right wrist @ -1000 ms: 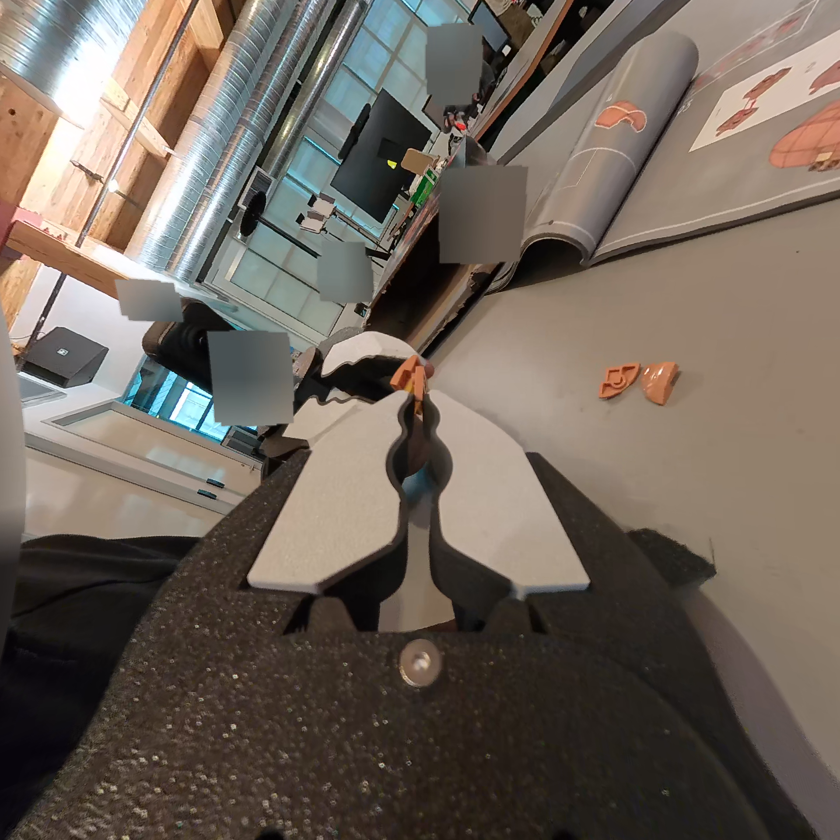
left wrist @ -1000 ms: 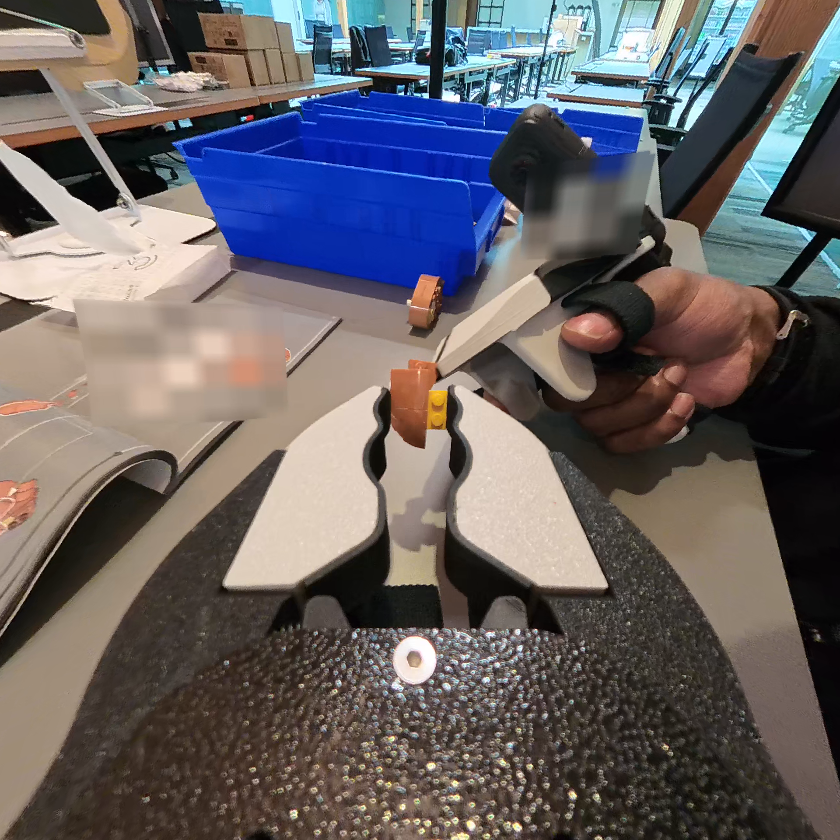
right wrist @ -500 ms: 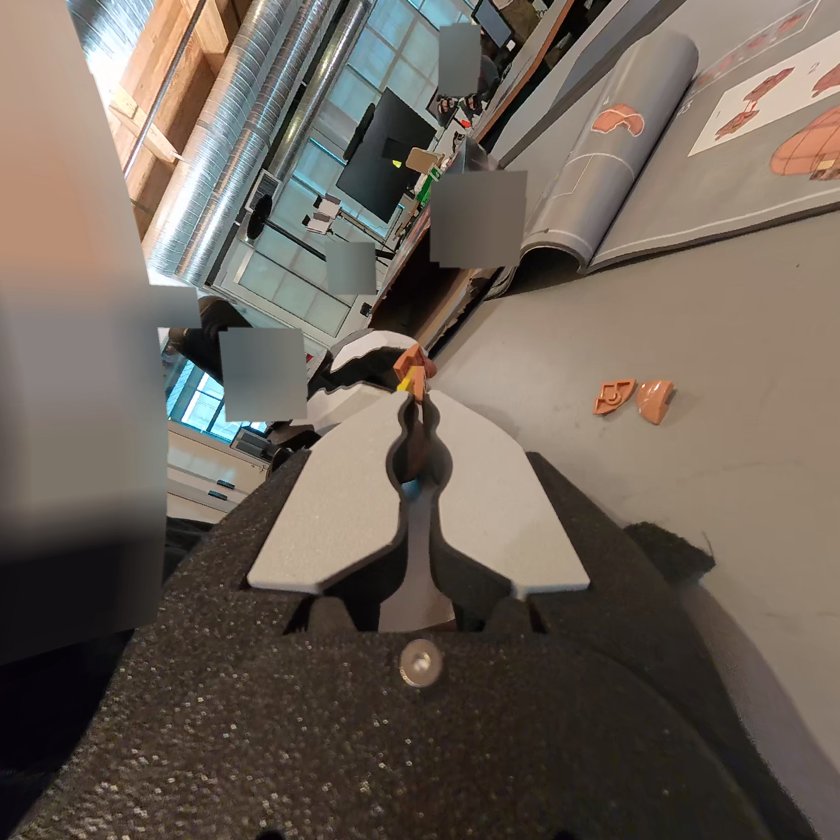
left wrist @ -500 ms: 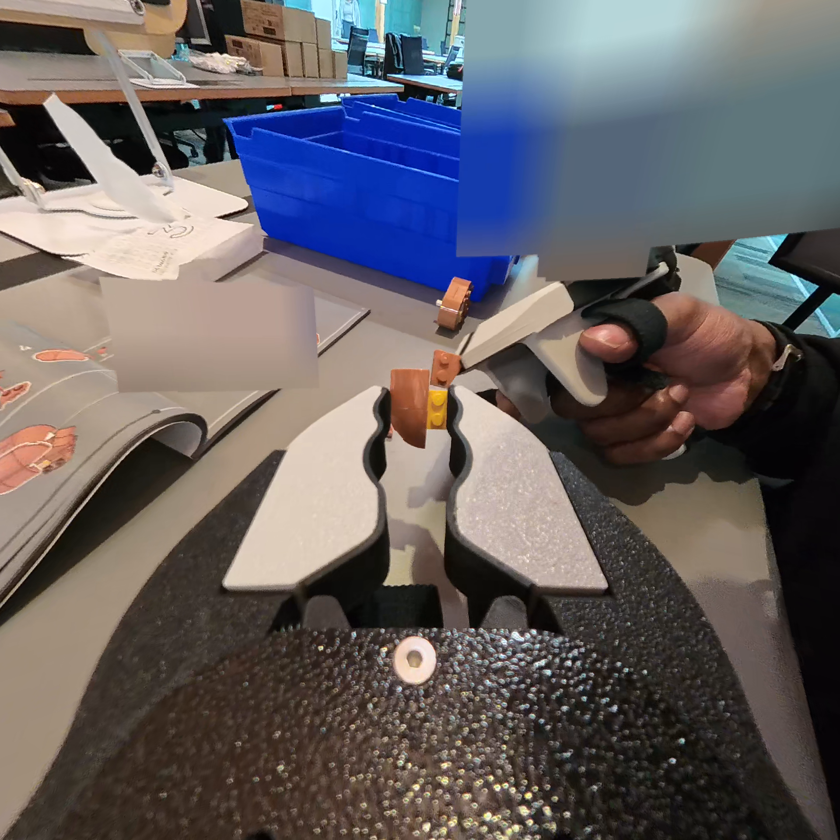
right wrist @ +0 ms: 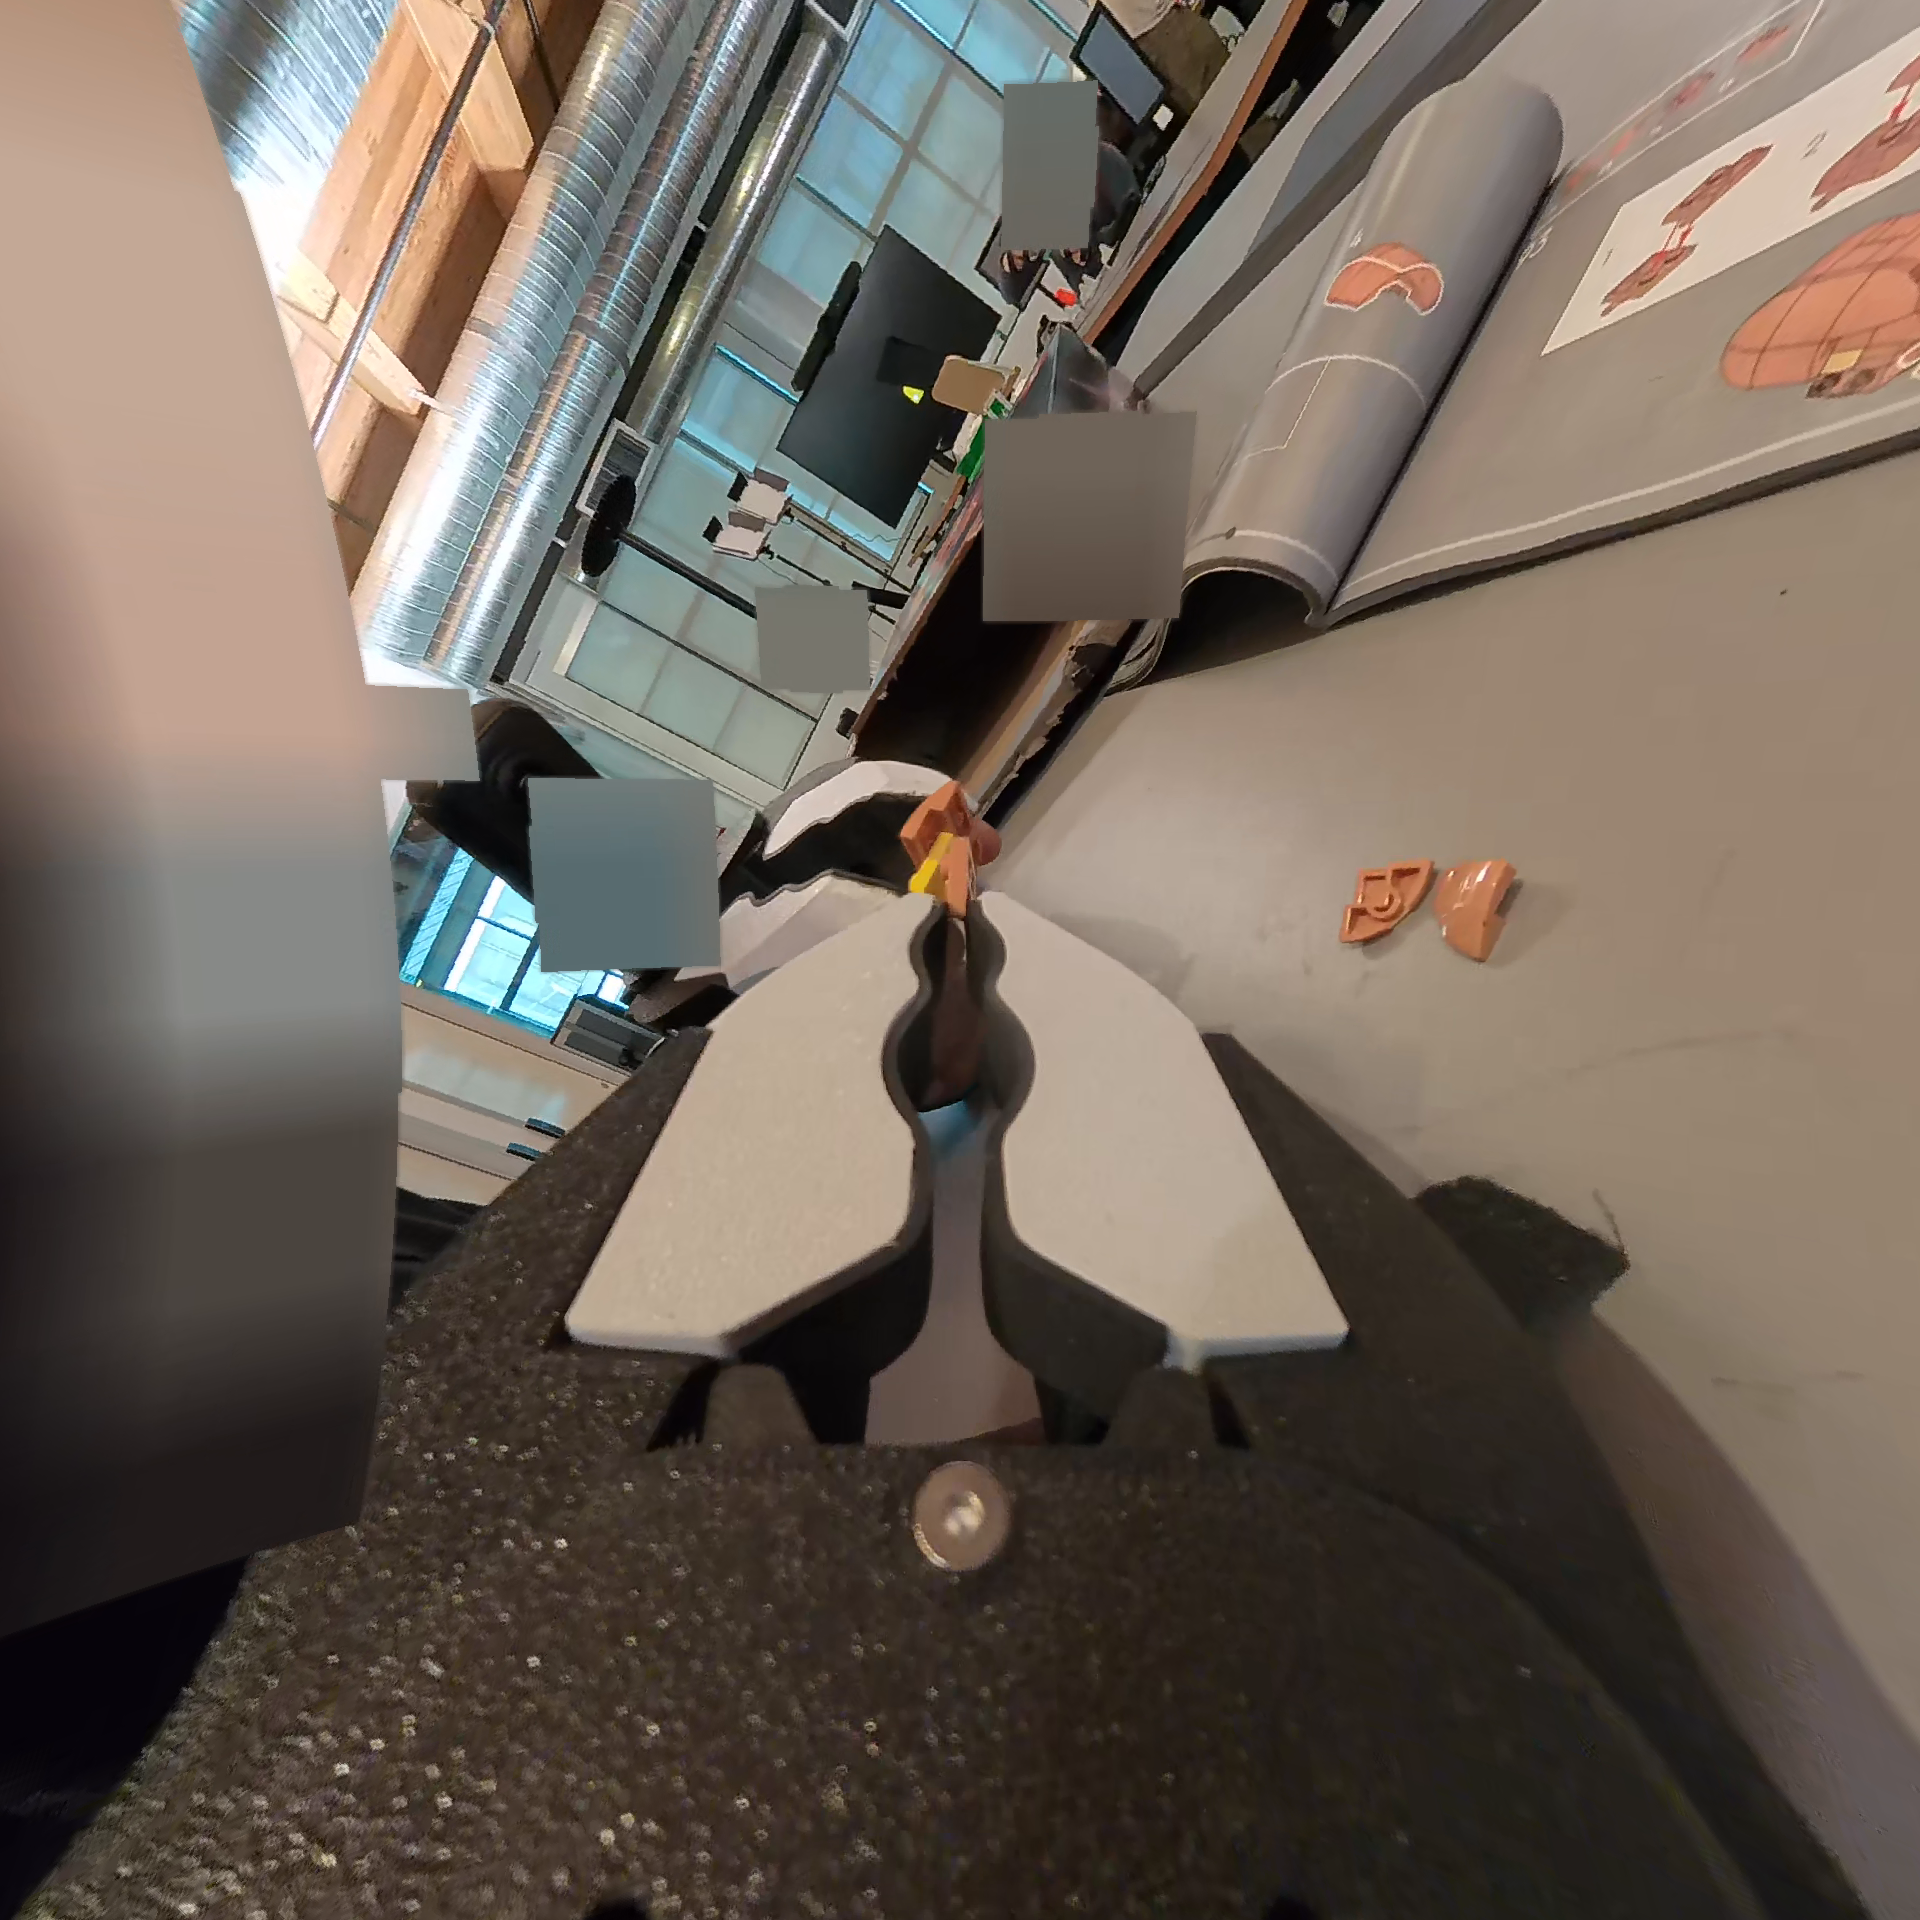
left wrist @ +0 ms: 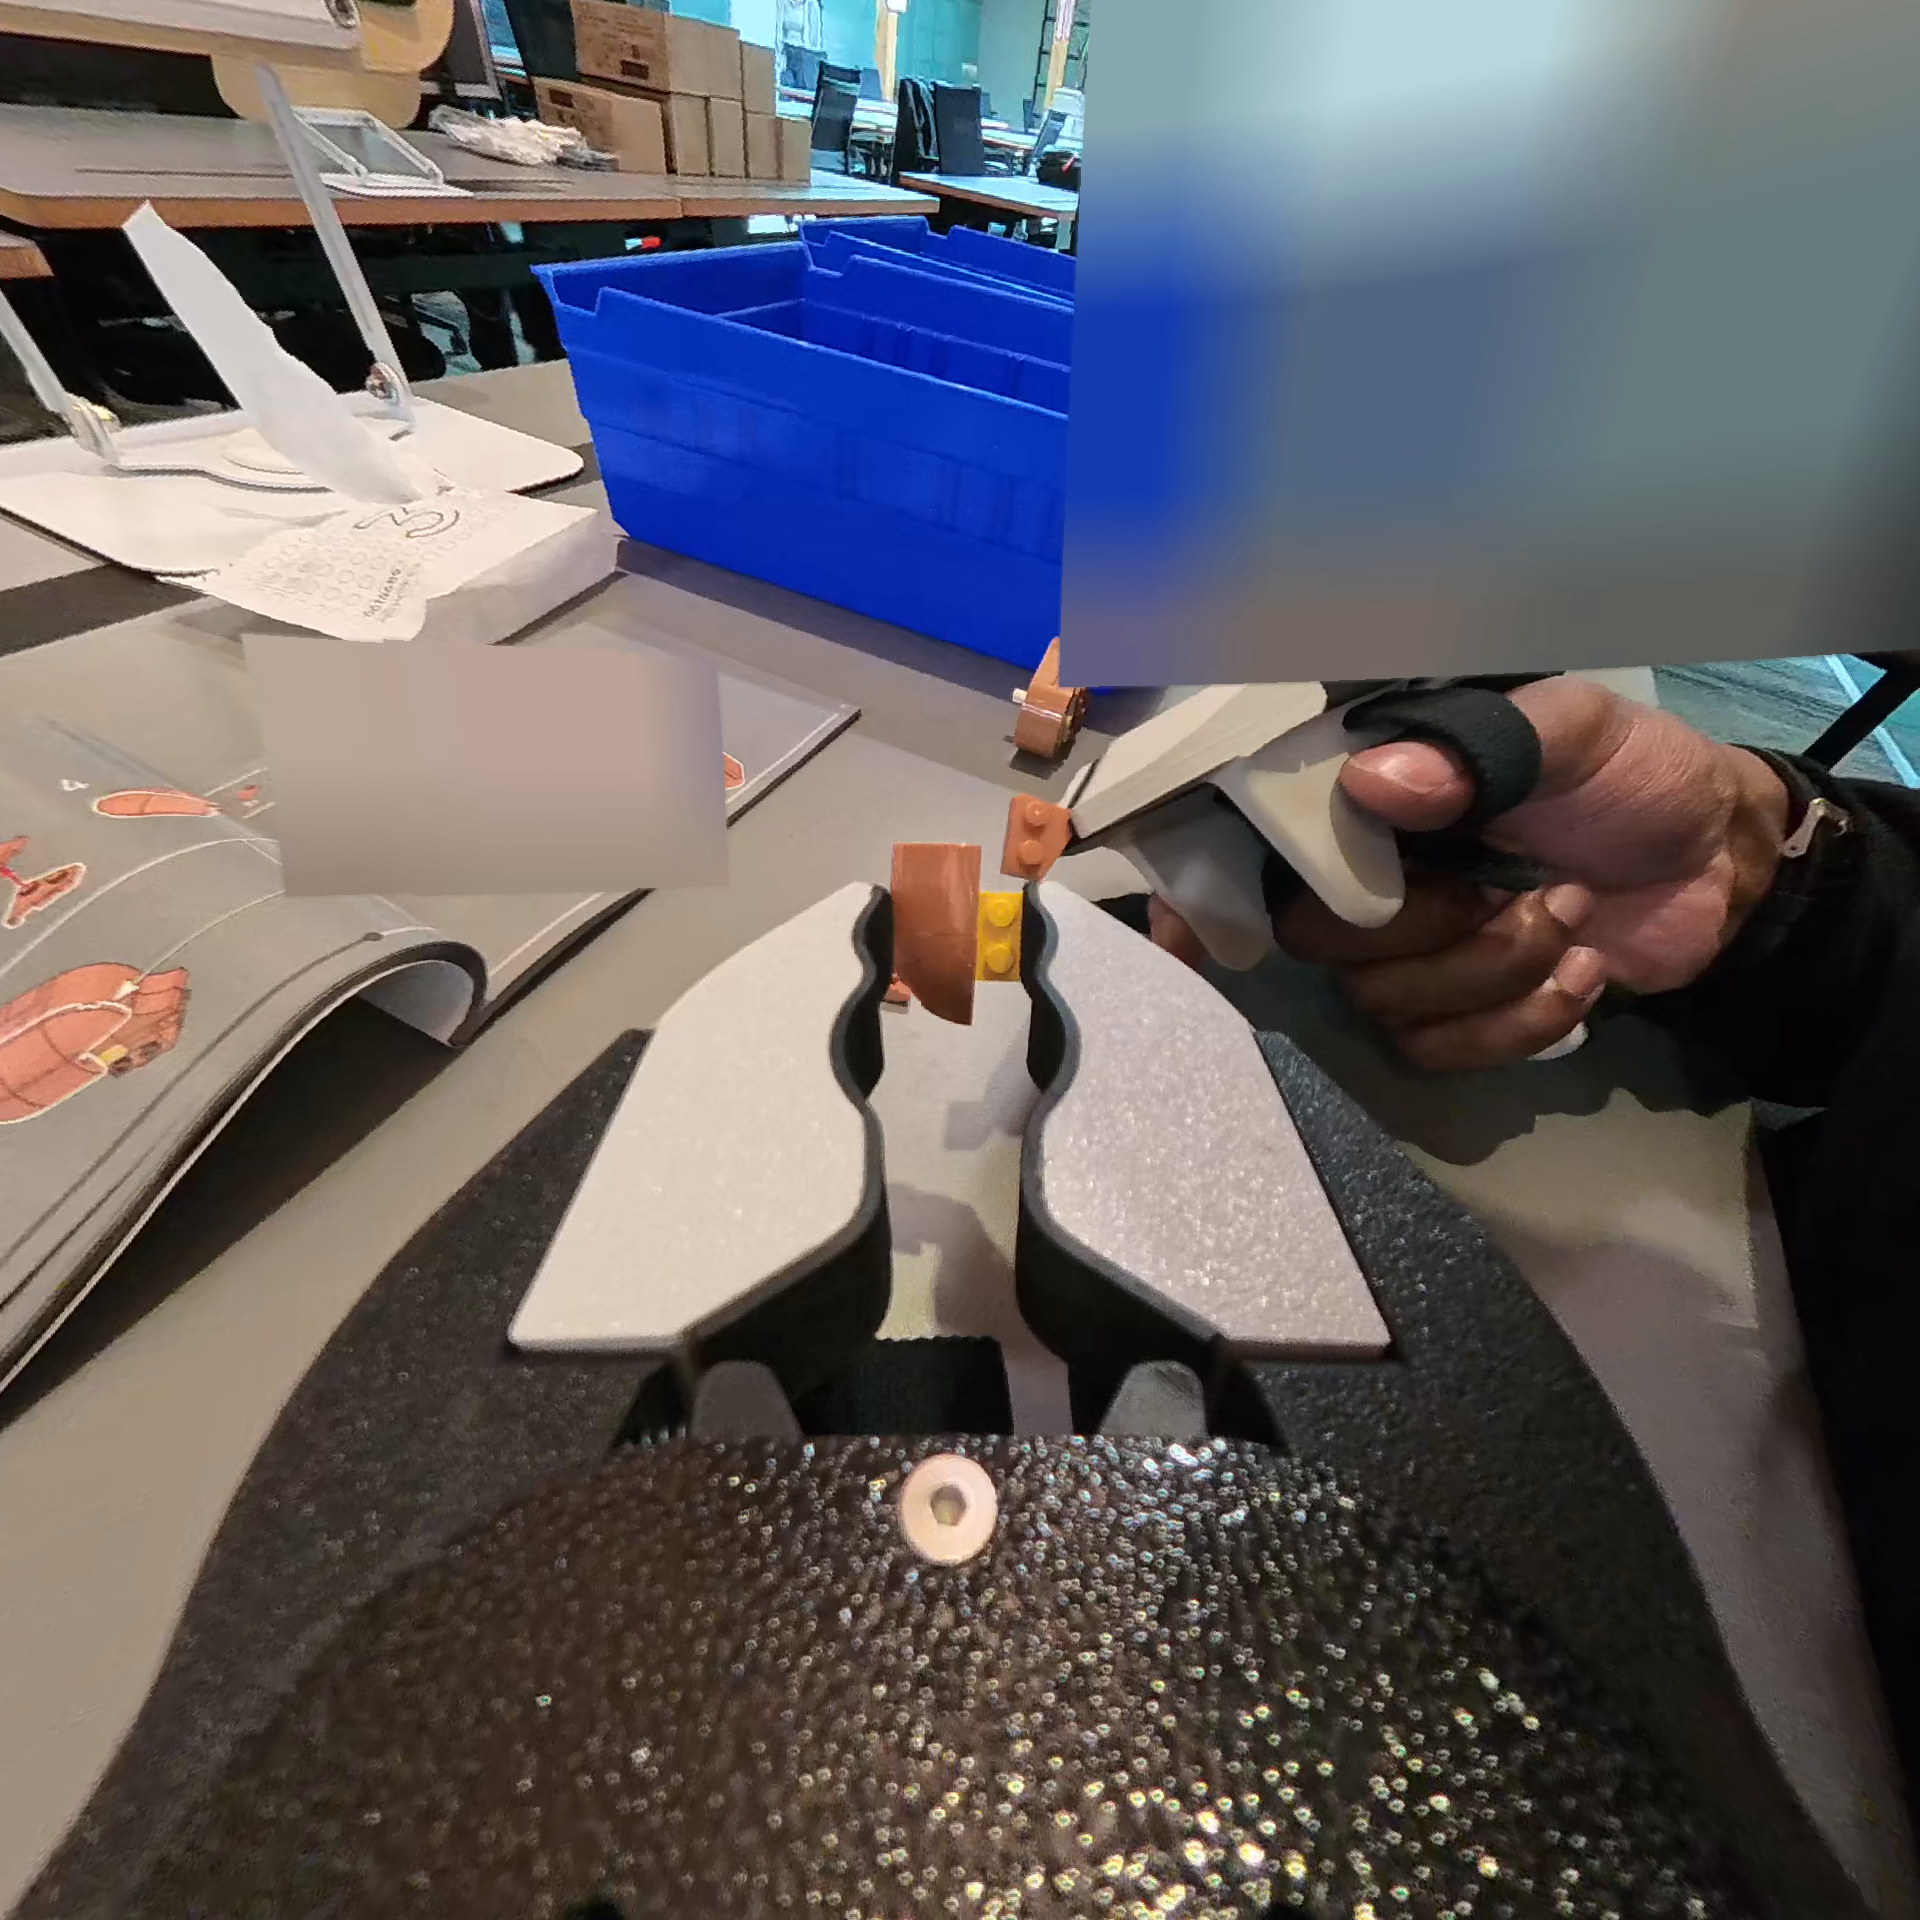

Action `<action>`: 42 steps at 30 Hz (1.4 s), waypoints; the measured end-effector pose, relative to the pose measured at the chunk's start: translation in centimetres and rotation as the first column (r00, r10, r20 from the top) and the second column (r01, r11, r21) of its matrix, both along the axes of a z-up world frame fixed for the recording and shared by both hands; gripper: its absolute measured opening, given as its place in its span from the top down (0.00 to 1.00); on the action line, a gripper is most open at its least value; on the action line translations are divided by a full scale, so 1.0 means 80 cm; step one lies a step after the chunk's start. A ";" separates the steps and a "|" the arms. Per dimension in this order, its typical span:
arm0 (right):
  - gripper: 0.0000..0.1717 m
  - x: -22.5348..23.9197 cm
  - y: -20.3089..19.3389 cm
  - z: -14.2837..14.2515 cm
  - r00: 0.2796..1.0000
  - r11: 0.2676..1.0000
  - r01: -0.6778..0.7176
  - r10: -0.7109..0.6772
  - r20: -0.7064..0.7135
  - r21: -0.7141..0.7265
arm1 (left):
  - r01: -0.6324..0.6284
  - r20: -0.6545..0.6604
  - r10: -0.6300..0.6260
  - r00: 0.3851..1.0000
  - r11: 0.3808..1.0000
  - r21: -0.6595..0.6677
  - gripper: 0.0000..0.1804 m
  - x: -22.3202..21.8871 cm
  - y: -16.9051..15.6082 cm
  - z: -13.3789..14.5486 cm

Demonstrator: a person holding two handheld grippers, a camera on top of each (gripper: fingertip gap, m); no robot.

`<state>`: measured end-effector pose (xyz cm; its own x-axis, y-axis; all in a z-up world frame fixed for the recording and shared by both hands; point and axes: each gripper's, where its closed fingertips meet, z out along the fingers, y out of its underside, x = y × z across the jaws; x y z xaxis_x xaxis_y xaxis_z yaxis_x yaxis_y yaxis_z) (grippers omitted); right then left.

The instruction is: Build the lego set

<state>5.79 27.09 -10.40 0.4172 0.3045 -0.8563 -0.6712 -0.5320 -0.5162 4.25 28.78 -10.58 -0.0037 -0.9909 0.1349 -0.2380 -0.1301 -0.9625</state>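
Two claws, each clamped on a brick piece

Left gripper (left wrist: 954,914) pinches a brown-and-yellow assembly (left wrist: 940,930); at its 1 o'clock, right gripper (left wrist: 1070,826) clamps an orange plate (left wrist: 1032,836) edge-on, with blue bins (left wrist: 831,416) at 12 o'clock beyond.

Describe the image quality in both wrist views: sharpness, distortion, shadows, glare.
Left wrist view: the brown and yellow brick piece between the left gripper fingers is sharp; wide-angle bending curves the table; soft shadows under the booklet.
Right wrist view: rolled sideways; the two loose orange pieces are sharp; bright windows behind; the foam is glinting.
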 end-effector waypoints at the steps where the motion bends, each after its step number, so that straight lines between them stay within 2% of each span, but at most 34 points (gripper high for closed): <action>1: 0.99 0.000 0.000 0.000 1.000 1.000 0.001 -0.001 0.003 0.000 | 0.002 0.002 -0.002 1.000 1.000 0.007 0.87 0.000 -0.001 0.000; 19: 0.99 -0.003 0.001 -0.003 1.000 1.000 0.000 0.001 0.032 -0.007 | 0.003 -0.027 0.001 1.000 0.986 0.168 0.87 0.006 -0.012 -0.004; 28: 0.99 -0.006 0.001 -0.003 1.000 1.000 -0.017 0.017 0.014 -0.014 | -0.008 -0.070 0.030 0.997 0.953 0.303 0.87 0.009 -0.013 -0.013; 42: 0.98 -0.010 -0.001 -0.002 0.999 0.999 -0.032 0.032 0.016 -0.012 | -0.027 -0.072 0.059 0.996 0.922 0.385 0.87 0.009 -0.012 -0.014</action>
